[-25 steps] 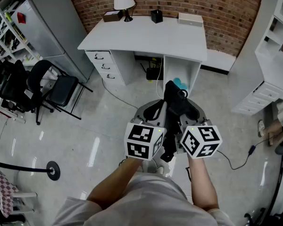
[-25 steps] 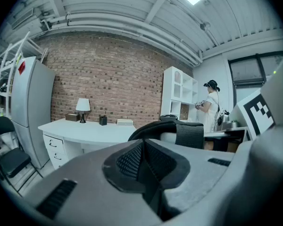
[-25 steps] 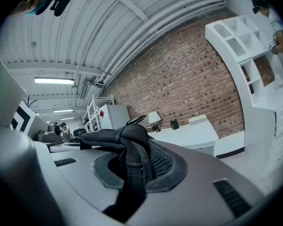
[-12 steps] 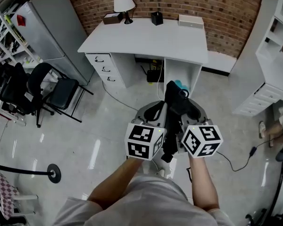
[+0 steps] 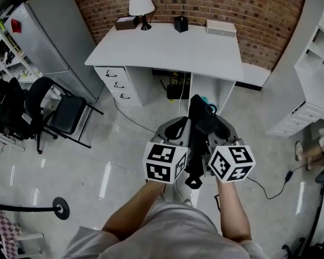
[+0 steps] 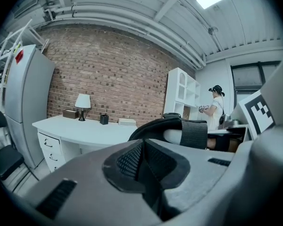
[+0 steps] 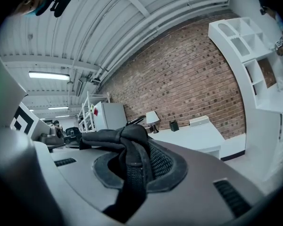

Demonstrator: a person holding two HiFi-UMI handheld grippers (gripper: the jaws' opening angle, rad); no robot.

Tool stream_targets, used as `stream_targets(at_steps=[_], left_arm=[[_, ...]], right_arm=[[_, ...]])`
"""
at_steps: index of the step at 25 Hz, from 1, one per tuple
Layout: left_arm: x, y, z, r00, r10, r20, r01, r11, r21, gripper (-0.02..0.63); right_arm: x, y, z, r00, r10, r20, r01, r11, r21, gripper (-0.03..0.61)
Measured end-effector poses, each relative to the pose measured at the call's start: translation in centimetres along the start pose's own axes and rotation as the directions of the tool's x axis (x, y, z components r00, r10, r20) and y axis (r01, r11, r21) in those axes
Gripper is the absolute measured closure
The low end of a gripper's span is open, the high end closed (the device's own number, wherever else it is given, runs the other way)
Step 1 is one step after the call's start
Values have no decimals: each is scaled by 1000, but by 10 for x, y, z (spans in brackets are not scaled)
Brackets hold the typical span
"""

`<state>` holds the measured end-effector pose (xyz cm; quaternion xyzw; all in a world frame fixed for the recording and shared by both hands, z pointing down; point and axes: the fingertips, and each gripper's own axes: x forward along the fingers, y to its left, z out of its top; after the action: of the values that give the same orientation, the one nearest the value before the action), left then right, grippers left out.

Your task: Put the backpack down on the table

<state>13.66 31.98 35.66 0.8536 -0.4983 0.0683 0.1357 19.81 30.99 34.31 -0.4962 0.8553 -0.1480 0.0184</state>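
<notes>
I carry a black backpack (image 5: 198,124) between my two grippers above the floor, in front of the white table (image 5: 167,50). In the head view the left gripper (image 5: 179,127) and right gripper (image 5: 216,127) flank the pack, with their marker cubes toward me. The left gripper (image 6: 141,150) is shut on a black backpack strap (image 6: 179,132) that loops away over the jaws. The right gripper (image 7: 131,160) is shut on another black strap (image 7: 127,140) bunched between its pads. The pack's lower part is hidden behind the grippers.
On the table's far edge stand a lamp (image 5: 139,3), a brown box (image 5: 124,22), a black cup (image 5: 180,24) and a white box (image 5: 221,27). Black chairs (image 5: 59,109) and a grey cabinet (image 5: 43,31) are left, white shelving (image 5: 313,74) right. A person (image 6: 216,105) stands by the shelves.
Both grippers and the backpack have moved forward together toward the table, which now sits lower and larger in the head view. The grips have not changed.
</notes>
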Motion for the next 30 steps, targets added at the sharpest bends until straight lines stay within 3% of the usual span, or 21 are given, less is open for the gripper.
stream_targets(at_steps=[18, 30], left_arm=[[17, 186, 52, 998, -70, 11, 70, 998, -4, 597], [0, 270, 65, 999, -11, 39, 12, 999, -29, 597]], right_arm=[[166, 76, 20, 997, -73, 21, 73, 997, -7, 520], [235, 123, 28, 1000, -20, 14, 21, 999, -39, 520]])
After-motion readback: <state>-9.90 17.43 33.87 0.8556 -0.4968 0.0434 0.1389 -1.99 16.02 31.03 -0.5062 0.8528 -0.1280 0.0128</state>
